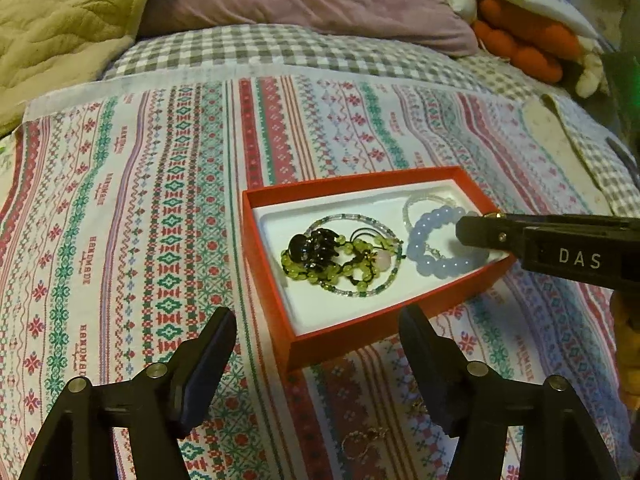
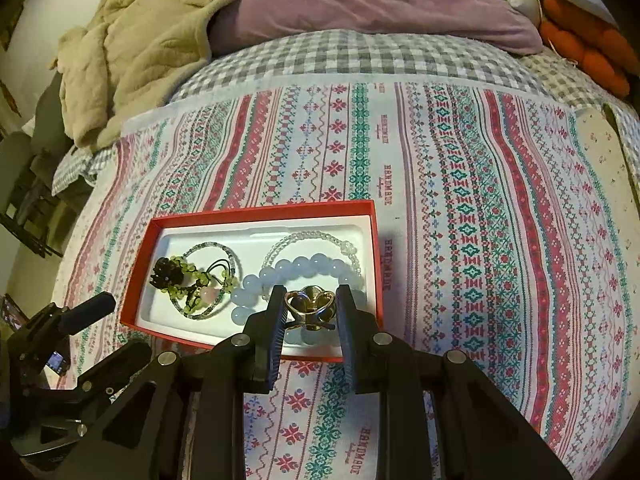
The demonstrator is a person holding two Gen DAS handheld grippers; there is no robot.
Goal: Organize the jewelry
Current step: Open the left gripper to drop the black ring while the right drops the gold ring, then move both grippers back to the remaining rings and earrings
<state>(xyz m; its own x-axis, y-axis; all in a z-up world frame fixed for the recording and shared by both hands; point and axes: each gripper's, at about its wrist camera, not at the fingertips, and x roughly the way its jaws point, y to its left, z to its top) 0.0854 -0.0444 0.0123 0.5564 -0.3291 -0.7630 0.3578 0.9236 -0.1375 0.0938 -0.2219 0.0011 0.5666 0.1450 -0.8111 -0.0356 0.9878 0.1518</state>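
We are holding a gold ring (image 2: 308,303) pinched between the narrow jaws of our right gripper (image 2: 308,300), just above the near right end of the red box (image 2: 256,212). In the box are lying a blue bead bracelet (image 2: 304,270), a clear bead bracelet (image 2: 312,240) behind it, and a green bead bracelet (image 2: 196,280) at the left end. Our left gripper (image 1: 316,328) is hanging with jaws wide and nothing between them, just before the box, near small gold pieces (image 1: 362,438) on the patterned cloth (image 1: 140,200).

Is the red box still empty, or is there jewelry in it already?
Not empty. The red box is open, and its white tray holds a blue bead bracelet, a clear bead bracelet and a green bead bracelet.
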